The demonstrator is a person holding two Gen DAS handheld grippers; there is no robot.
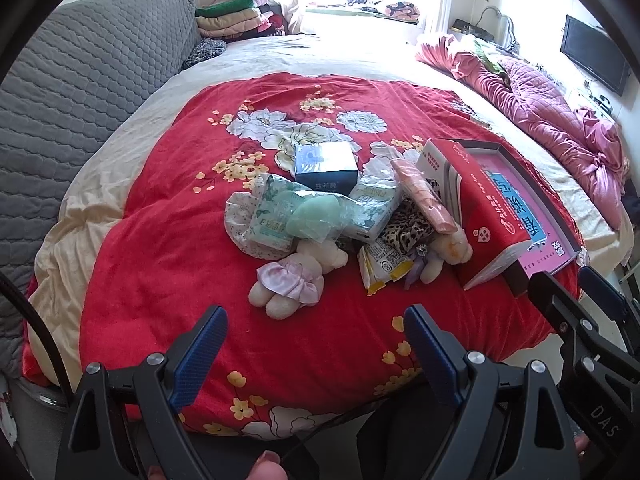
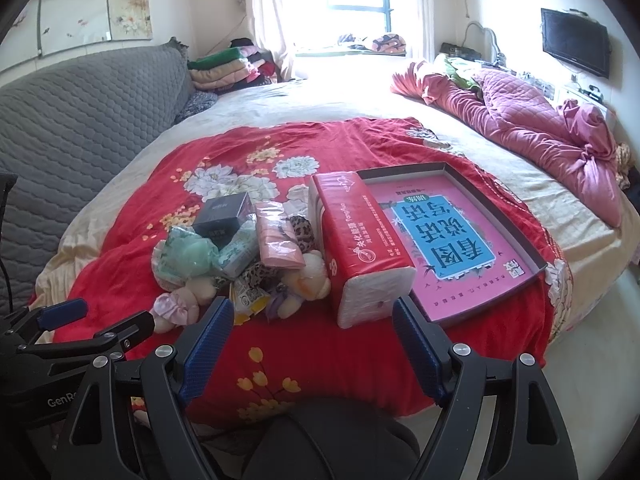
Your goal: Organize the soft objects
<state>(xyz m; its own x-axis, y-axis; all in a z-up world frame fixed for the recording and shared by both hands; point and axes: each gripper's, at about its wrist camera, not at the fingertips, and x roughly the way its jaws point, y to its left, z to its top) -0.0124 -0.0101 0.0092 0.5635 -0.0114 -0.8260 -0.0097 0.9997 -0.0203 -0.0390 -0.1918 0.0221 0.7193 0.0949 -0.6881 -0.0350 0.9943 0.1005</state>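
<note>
A heap of soft things lies on the red flowered blanket [image 1: 168, 240]: a plush bear in a pink dress [image 1: 292, 280], a second plush toy [image 1: 444, 252], green tissue packs [image 1: 276, 216], a pink pack [image 1: 424, 196], a leopard-print cloth [image 1: 404, 232] and a dark box [image 1: 326, 168]. A red tissue pack [image 2: 360, 244] leans on the edge of a shallow tray with a pink and blue sheet [image 2: 452, 240]. My left gripper [image 1: 316, 328] is open, hovering just short of the dressed bear. My right gripper [image 2: 312, 316] is open, near the end of the red tissue pack.
A grey quilted sofa back [image 1: 80, 92] runs along the left. A crumpled pink quilt [image 2: 532, 128] lies at the far right of the bed. Folded blankets [image 2: 228, 66] are stacked by the window. A TV [image 2: 576, 40] hangs on the right wall.
</note>
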